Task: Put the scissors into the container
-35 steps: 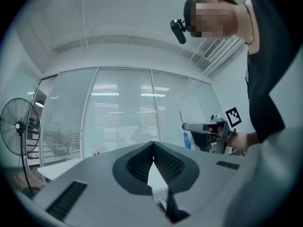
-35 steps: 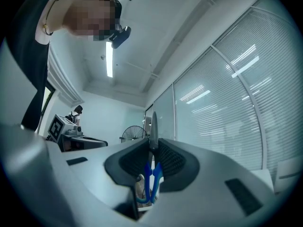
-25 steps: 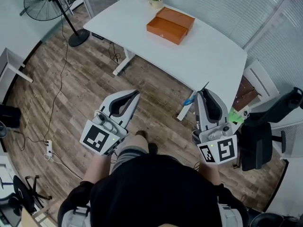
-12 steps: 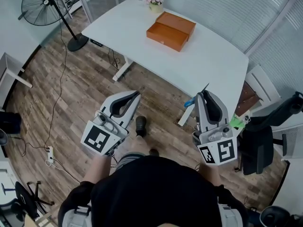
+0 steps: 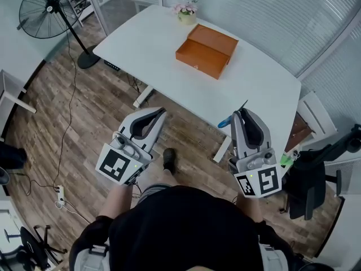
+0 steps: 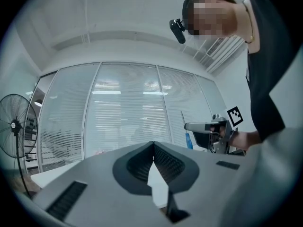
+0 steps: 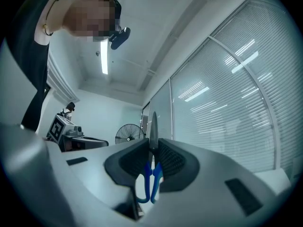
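One pair of scissors [image 7: 153,129] stands clamped in right gripper [image 7: 152,144]; left gripper [image 6: 154,145] closed.

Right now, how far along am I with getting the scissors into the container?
Done: the scissors are picked up, clamped blade-up in the right gripper. In hand: the carry; in the head view the scissors are only at the white table's near edge. Left: reach the open orange container on it and release them inside. The left gripper is shut, empty.
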The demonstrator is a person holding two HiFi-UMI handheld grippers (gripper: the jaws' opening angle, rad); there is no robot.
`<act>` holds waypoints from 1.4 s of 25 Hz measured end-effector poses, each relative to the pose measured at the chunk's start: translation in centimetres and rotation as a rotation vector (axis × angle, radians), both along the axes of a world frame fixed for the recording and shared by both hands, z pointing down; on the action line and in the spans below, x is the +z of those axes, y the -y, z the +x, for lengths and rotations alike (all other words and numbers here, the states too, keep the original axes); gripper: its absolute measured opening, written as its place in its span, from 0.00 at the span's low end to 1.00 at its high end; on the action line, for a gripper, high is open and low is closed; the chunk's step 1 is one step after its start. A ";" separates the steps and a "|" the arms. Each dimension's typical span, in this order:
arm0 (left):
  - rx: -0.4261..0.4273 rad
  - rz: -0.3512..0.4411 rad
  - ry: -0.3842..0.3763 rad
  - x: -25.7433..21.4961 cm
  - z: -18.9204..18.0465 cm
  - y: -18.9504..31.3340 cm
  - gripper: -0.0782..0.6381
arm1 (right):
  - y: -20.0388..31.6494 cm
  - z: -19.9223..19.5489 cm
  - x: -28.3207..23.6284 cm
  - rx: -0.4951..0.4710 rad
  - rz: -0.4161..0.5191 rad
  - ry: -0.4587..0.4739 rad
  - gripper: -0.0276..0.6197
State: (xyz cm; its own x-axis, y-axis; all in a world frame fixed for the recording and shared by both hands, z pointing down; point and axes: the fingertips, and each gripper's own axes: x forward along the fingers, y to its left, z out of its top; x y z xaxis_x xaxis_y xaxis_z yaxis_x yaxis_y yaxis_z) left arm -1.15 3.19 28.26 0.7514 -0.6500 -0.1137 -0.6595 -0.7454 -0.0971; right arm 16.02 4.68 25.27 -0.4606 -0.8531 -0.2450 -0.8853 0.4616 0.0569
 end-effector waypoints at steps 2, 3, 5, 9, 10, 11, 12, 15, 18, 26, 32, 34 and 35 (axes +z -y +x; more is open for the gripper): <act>0.019 0.001 -0.010 -0.4 0.3 1.8 0.13 | 1.6 0.0 0.0 0.012 -0.001 0.000 0.14; 0.027 -0.002 -0.010 -0.4 0.3 2.6 0.13 | 2.4 0.0 0.0 0.018 -0.003 -0.002 0.14; 0.041 -0.003 -0.005 -0.3 0.3 4.3 0.13 | 3.9 -0.1 -0.1 0.030 -0.005 -0.004 0.14; 0.067 0.016 -0.019 -1.1 0.3 7.6 0.13 | 6.8 -0.3 -0.6 0.054 -0.004 -0.004 0.14; 0.071 0.014 -0.021 -1.2 0.2 8.3 0.13 | 7.6 -0.5 -0.7 0.057 -0.005 -0.004 0.14; 0.074 0.011 -0.020 -1.1 0.0 9.1 0.13 | 8.3 -0.6 -0.7 0.060 -0.005 -0.005 0.14; 0.076 0.007 -0.017 -1.0 -0.2 9.8 0.13 | 9.0 -0.9 -0.7 0.062 -0.006 -0.007 0.14; 0.087 0.007 -0.024 -0.9 -0.6 12.0 0.13 | 11.0 -1.4 -0.5 0.071 -0.013 -0.009 0.14; 0.094 0.002 -0.030 -0.8 -1.3 14.1 0.13 | 13.1 -1.9 -0.3 0.081 -0.021 -0.011 0.14; 0.123 -0.002 -0.025 -0.3 -3.3 19.0 0.13 | 17.7 -3.8 0.2 0.113 -0.021 -0.011 0.14; 0.151 -0.009 -0.029 0.2 -3.4 21.4 0.13 | 19.7 -3.9 1.0 0.143 -0.042 -0.022 0.14; 0.154 -0.013 -0.028 0.4 -3.4 21.8 0.13 | 20.2 -3.8 1.2 0.148 -0.049 -0.027 0.14; 0.154 -0.017 -0.026 0.5 -3.5 22.0 0.13 | 20.4 -3.7 1.2 0.150 -0.051 -0.028 0.14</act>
State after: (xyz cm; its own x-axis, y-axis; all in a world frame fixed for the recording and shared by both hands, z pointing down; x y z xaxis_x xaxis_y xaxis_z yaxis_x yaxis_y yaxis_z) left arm -4.63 -18.83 28.74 0.8391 -0.5294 -0.1250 -0.5396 -0.8392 -0.0681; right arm 12.28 -15.68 26.43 -0.3330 -0.9238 -0.1888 -0.9429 0.3272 0.0624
